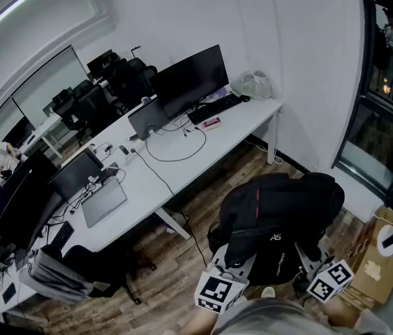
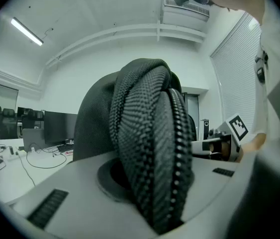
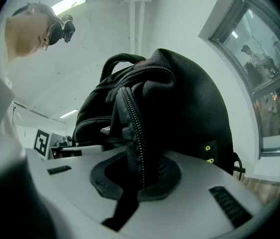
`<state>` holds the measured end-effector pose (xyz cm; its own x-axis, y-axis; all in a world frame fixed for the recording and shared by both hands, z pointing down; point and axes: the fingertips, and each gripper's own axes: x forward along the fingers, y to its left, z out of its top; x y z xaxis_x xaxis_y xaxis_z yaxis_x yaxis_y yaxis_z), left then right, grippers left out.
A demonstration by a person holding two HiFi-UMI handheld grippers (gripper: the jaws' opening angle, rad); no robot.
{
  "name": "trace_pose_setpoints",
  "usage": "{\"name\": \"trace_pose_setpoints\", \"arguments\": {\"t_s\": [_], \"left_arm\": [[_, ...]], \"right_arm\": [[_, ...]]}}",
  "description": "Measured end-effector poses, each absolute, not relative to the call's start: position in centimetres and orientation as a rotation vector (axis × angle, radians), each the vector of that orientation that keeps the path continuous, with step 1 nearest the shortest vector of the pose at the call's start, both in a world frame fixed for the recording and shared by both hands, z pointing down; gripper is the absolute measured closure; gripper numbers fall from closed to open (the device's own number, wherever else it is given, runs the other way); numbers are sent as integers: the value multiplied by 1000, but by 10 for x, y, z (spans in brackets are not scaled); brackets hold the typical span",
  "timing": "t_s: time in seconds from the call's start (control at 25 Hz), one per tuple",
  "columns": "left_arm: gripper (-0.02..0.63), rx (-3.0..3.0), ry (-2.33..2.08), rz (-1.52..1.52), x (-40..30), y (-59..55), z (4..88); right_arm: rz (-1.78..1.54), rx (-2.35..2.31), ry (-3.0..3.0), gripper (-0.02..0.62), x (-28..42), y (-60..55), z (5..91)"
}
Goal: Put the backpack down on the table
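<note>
A black backpack (image 1: 280, 218) with a red stripe hangs in the air above the wooden floor, right of the long white table (image 1: 147, 187). My left gripper (image 1: 232, 265) is shut on a thick fold of the backpack (image 2: 152, 148) along its zipper edge. At the pack's other side my right gripper (image 1: 313, 262) is shut on a zippered edge of the backpack (image 3: 137, 133). The backpack is held up between the two grippers, near my body. In each gripper view the fabric fills the gap between the jaws.
The table carries monitors (image 1: 186, 82), a keyboard (image 1: 213, 108), a laptop (image 1: 103, 201) and trailing cables. A black chair (image 1: 91, 267) stands at its near side. A cardboard box (image 1: 377, 264) sits on the floor at right, by a dark window (image 1: 384, 96). A person (image 1: 1, 155) sits far left.
</note>
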<state>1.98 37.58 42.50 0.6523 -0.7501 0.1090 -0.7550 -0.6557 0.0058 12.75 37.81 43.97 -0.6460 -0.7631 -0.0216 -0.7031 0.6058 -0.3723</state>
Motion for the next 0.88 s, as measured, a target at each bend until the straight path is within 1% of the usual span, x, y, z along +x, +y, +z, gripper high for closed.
{"name": "trace_pose_setpoints", "arguments": {"t_s": [0.4,0.88], "left_arm": [[546,2827,-1276,156,32,373,418],[545,2818,-1292,167,70,359,413]], "right_arm": [[-510,-1227,2637,577,139,376,437],[-508,-1212,2616,575,178,364,432]]}}
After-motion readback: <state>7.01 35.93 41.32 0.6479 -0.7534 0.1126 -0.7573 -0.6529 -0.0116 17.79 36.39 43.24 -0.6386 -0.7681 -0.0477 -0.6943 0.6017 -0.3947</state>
